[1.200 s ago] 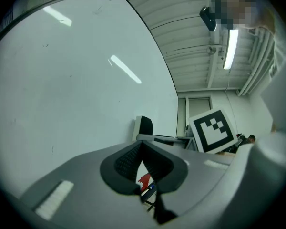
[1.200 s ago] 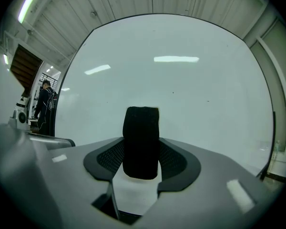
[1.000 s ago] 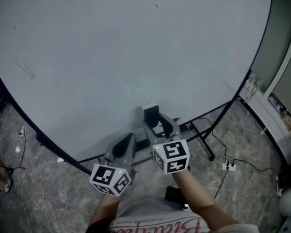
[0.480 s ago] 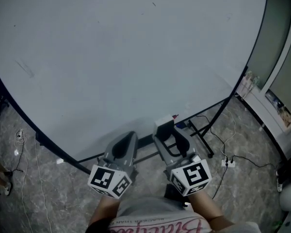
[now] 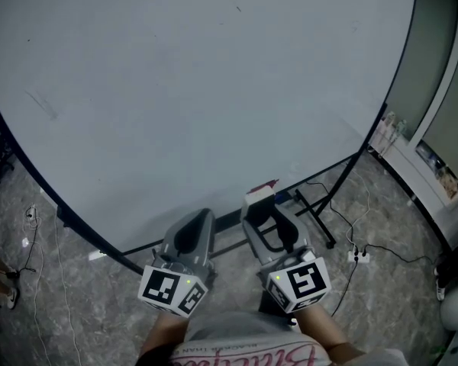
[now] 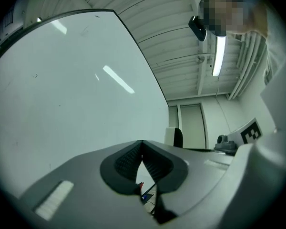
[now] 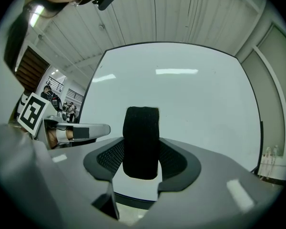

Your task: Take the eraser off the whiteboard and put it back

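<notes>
**Eraser in hand, board waiting**

The right gripper (image 5: 263,213) is clamped on the eraser (image 7: 141,142), its pads pressing the two narrow sides. The dark felt face points toward the whiteboard (image 5: 175,90) and the pale back toward the person. The eraser seems to be held off the board near its lower edge, though the gap cannot be read exactly. The left gripper (image 6: 142,147) carries nothing, and its jaws meet at the tips.

As I judge it, the step in hand is the return. Keep the felt face square to the board and bring it in level, without tilting. Let it seat flat before the jaws part (a corner landing first would likely let it slide or drop). Then open cleanly and draw straight back, so the pads do not drag the eraser along.

The board is broad, pale and nearly clean, with only faint smudges (image 5: 42,105) toward the left. It stands on a dark frame with a foot (image 5: 320,227) on a grey mottled floor (image 5: 76,303). Cables and a power strip (image 5: 359,261) lie to the right. Overhead, the left gripper view shows a panelled ceiling with a tube light (image 6: 219,51).
</notes>
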Demonstrator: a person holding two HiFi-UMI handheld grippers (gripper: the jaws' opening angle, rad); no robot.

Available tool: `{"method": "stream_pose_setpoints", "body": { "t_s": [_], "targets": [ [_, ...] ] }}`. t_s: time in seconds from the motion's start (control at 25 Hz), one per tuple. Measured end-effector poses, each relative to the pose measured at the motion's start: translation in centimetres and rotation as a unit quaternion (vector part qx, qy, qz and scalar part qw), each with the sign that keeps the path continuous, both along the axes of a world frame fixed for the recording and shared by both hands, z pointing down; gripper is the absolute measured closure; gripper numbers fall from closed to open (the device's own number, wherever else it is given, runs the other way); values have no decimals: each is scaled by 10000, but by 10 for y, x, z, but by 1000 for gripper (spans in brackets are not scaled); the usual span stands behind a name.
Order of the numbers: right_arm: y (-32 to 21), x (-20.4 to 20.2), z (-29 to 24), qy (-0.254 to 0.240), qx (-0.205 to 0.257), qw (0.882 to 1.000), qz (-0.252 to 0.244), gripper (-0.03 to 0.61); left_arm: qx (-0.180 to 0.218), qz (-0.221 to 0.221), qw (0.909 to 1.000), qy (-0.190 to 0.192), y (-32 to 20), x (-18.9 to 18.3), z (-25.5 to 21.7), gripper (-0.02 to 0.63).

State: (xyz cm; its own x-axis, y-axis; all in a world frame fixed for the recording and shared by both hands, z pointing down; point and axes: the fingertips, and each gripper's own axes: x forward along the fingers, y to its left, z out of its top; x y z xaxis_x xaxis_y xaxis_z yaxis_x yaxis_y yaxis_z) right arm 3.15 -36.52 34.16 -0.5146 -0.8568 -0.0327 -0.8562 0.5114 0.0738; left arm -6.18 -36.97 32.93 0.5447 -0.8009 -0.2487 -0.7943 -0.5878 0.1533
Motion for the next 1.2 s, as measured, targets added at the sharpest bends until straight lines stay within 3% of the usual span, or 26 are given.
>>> {"method": "stream_pose_setpoints", "body": {
  "t_s": [0.52,0.88,1.2],
  "targets": [
    [-28,-6,1,-54,17,10000,-65,356,-66,-137,9999,21,3,-3,3,614],
    [-97,-41,-14,339,144,9993,-3,353,-32,-224,9997,62,1,-12,-2,614],
    [-125,-55,-20,565,51,9983,154,351,-55,-227,9997,53,-1,-14,1,614]
  ]
}}
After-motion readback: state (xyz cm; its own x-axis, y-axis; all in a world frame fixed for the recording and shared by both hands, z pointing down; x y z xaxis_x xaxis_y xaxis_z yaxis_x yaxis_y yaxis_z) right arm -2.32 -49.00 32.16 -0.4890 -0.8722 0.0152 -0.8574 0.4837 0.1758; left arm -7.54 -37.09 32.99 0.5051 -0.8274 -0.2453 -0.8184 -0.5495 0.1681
